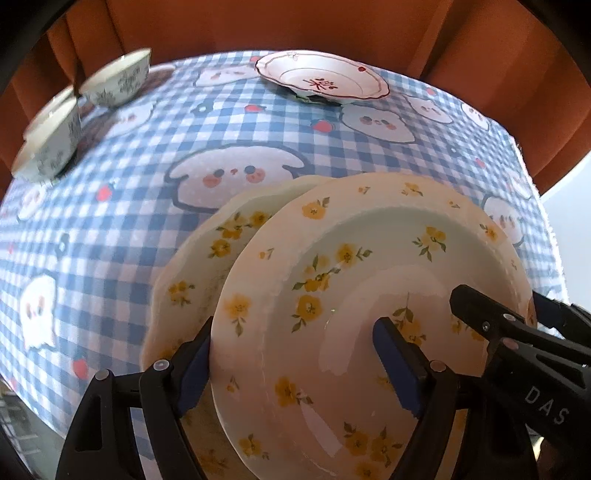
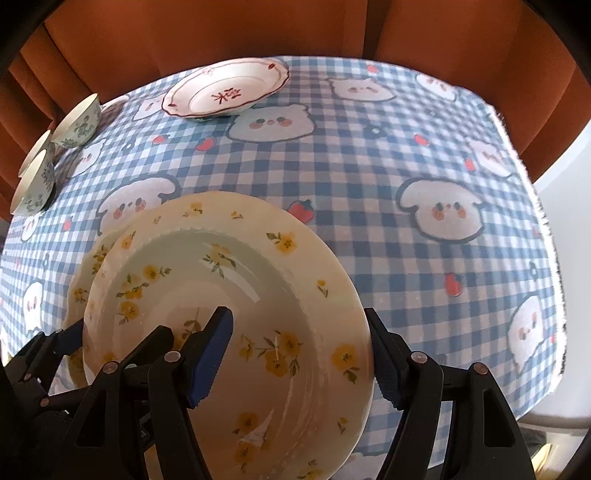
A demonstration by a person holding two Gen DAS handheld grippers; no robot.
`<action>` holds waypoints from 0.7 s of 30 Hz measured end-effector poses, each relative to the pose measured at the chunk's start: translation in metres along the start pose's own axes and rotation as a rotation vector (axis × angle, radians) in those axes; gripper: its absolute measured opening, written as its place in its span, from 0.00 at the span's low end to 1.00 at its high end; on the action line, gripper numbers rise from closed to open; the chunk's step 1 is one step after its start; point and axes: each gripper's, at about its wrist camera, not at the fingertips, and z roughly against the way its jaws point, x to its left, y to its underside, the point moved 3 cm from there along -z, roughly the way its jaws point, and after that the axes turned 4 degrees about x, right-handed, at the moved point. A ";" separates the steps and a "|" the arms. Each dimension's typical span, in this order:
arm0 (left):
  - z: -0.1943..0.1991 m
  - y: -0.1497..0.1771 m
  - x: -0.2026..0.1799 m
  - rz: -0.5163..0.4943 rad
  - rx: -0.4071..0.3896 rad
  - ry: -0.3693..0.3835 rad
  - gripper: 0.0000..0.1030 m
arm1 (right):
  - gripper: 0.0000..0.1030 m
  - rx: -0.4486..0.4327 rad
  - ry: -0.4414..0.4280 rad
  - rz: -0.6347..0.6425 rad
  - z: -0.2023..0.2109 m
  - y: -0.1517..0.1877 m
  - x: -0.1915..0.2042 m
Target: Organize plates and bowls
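At the near edge of the tabletop (image 2: 369,184), both tools are working one cream ceramic plate with yellow flowers (image 1: 369,295), which sits slightly offset on top of a second matching plate (image 1: 199,266). The left hand-held gripper (image 1: 295,365) straddles the plate's left rim, one blue pad (image 1: 194,369) outside the edge and one over the well; the right hand-held gripper (image 2: 301,362) does the same on the right rim. Both stand fairly wide rather than clamped, and I cannot tell whether the pads actually press the china.

The step in hand looks like stacking the two yellow-flowered plates, with the top one either just set down or about to be squared up (the overhang to the right suggests the latter). A sensible next move would be a small nudge leftward until the rims line up, kept gentle, since glazed plates slide easily.

Farther back sits a white scalloped plate with a red rim and red centre motif (image 2: 225,88), and at the far left three white bowls with dark green pattern (image 1: 114,79), two of them nested. A blue-and-white checked cloth with cartoon animals (image 2: 369,229) covers the surface, and orange-brown curtains (image 2: 221,33) hang behind.
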 end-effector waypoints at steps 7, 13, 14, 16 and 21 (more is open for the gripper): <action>0.000 -0.001 -0.001 -0.009 -0.007 -0.024 0.82 | 0.70 0.027 -0.016 -0.008 -0.004 0.001 0.001; 0.000 -0.001 -0.003 -0.055 -0.001 -0.080 0.80 | 0.70 -0.033 0.043 -0.019 0.010 0.000 -0.010; 0.000 0.000 -0.003 -0.062 -0.001 -0.086 0.80 | 0.70 -0.041 0.026 -0.027 0.012 -0.001 -0.012; 0.000 0.000 -0.002 -0.055 0.001 -0.085 0.80 | 0.65 -0.032 0.014 -0.023 0.012 -0.001 -0.014; 0.001 0.001 0.000 -0.052 -0.004 -0.084 0.80 | 0.42 0.018 -0.017 -0.004 0.002 0.004 -0.008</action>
